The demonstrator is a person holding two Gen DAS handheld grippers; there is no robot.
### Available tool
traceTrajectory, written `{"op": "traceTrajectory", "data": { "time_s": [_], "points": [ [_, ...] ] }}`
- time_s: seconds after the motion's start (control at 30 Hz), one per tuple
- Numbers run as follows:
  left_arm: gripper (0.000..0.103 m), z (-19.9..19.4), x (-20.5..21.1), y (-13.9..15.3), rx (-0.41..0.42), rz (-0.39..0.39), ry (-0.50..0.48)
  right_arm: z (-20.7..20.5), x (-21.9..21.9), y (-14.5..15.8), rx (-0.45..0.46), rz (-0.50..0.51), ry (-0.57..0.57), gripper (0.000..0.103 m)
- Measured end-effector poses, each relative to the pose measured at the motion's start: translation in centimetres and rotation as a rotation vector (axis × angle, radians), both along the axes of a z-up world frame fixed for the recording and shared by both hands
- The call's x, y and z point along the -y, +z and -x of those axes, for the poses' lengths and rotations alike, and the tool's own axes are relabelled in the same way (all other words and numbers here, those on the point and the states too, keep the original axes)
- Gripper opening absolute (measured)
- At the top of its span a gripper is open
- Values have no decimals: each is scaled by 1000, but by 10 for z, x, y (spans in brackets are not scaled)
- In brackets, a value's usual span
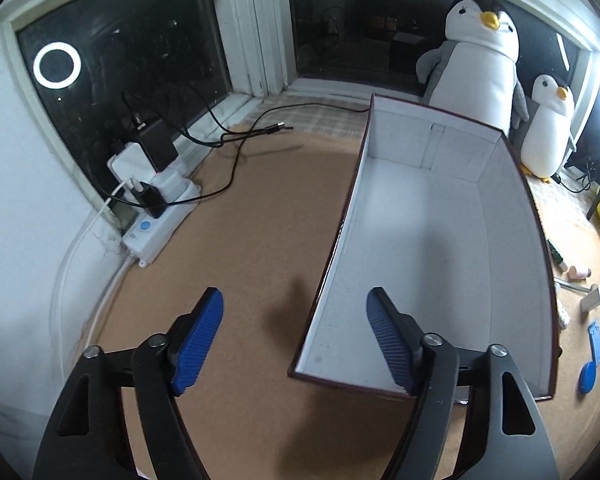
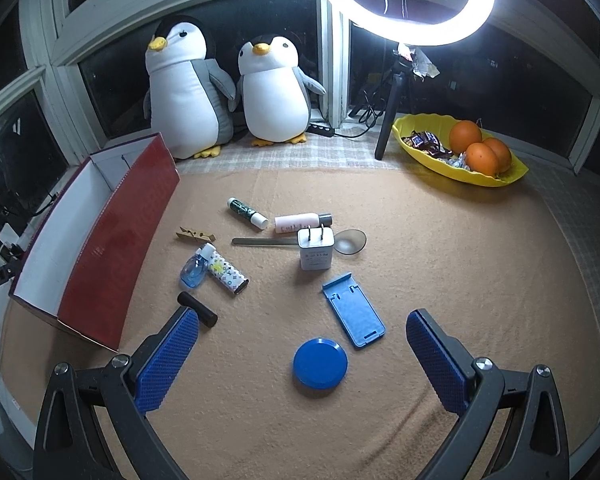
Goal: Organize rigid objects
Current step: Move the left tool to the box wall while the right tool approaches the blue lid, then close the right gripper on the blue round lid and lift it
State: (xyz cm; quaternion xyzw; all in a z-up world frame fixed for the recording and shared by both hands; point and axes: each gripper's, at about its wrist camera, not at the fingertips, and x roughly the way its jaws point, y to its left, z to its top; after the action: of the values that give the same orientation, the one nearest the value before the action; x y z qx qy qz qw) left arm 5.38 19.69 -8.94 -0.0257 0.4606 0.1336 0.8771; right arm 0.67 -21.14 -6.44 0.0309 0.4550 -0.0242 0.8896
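A dark-red box with a white inside [image 1: 440, 248] stands empty on the tan mat; it also shows at the left of the right wrist view [image 2: 112, 248]. My left gripper [image 1: 294, 300] is open and empty above the box's near-left corner. My right gripper [image 2: 302, 320] is open and empty above a round blue lid [image 2: 320, 363] and a blue phone stand [image 2: 354, 310]. Beyond lie a white charger [image 2: 317, 249], a spoon [image 2: 350, 242], a pink bottle [image 2: 300, 222], a green tube [image 2: 247, 213], a clothespin [image 2: 195, 235], a small blue bottle [image 2: 196, 268], a patterned lighter [image 2: 227, 276] and a black cylinder [image 2: 198, 309].
Two plush penguins [image 2: 224, 88] sit by the window. A yellow bowl [image 2: 460, 172] holds oranges and sweets at the back right. A ring light on a tripod [image 2: 412, 4] stands behind. A power strip with chargers and cables [image 1: 156, 204] lies left of the box.
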Motion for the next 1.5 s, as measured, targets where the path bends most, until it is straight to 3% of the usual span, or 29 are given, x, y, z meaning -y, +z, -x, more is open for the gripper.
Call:
{"op": "traceTrajectory", "data": {
  "time_s": [0.23,0.47,0.7,0.87,1.07,1.5],
  "points": [
    [61,-14,0,-17,-39,13,-12,-1,11,-18,-45,6,-17,102],
    [45,-22,1,-28,-65,24,-29,5,21,-45,-104,7,-34,102],
    [33,-24,2,-36,-78,33,-39,3,21,-70,-158,8,-25,89],
    [27,-27,0,-42,-86,37,-40,-1,21,-81,-188,7,-28,87],
    [26,-27,0,-46,-94,42,-38,-7,15,-92,-216,32,-11,84],
    [24,-27,0,-48,-93,44,-38,-18,15,-111,-277,18,1,56]
  ]
}}
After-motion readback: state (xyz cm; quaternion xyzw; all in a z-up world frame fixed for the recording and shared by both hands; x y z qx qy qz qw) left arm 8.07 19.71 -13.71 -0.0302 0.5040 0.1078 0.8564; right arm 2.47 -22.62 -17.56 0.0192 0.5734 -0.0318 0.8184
